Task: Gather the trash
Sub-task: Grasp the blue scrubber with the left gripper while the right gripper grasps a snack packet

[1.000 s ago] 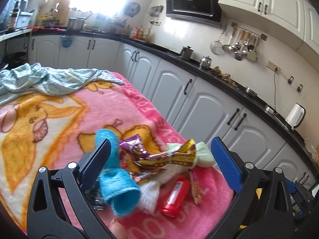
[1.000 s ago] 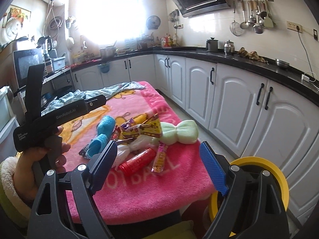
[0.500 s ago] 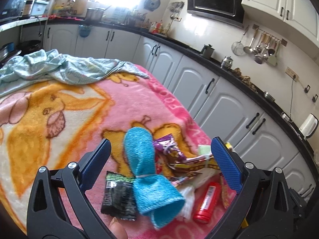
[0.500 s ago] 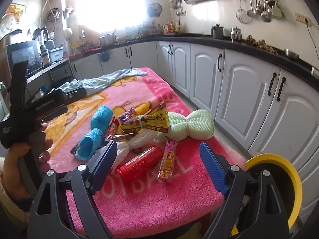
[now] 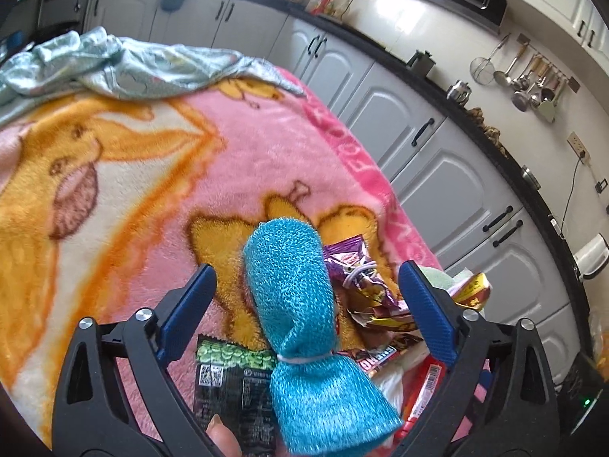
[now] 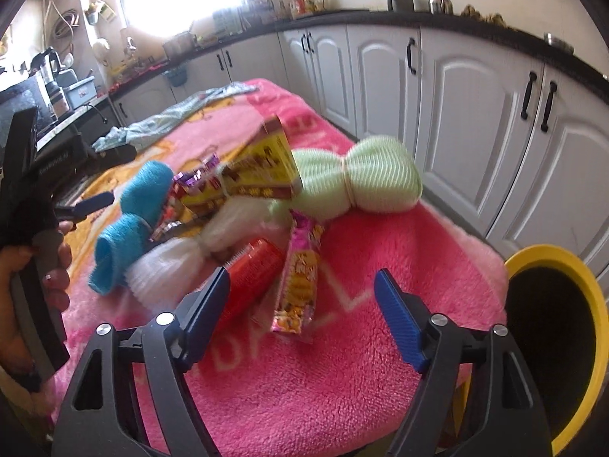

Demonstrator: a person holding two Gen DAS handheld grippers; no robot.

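A heap of trash lies on the pink blanket (image 6: pixel 342 373). A pink-yellow snack wrapper (image 6: pixel 298 285) and a red tube (image 6: pixel 251 278) lie just ahead of my open right gripper (image 6: pixel 302 297). A yellow-brown wrapper (image 6: pixel 259 167) and a purple wrapper (image 5: pixel 357 278) lie in the heap. My open left gripper (image 5: pixel 304 297) hovers over a blue tied cloth (image 5: pixel 304 320), with a black-green packet (image 5: pixel 232 384) under its left finger. The left gripper also shows in the right wrist view (image 6: pixel 91 202). Green (image 6: pixel 365 179) and white (image 6: pixel 198 255) tied cloths lie in the heap.
A yellow-rimmed black bin (image 6: pixel 552 335) stands beside the table at the right. A crumpled light-blue cloth (image 5: pixel 114 64) lies at the far end of the blanket. White kitchen cabinets (image 6: pixel 475 87) run along the right side.
Both grippers moved closer to the heap and lower. The left gripper shifted over the blue cloth and the black-green packet. The right gripper came up to the pink wrapper and red tube.
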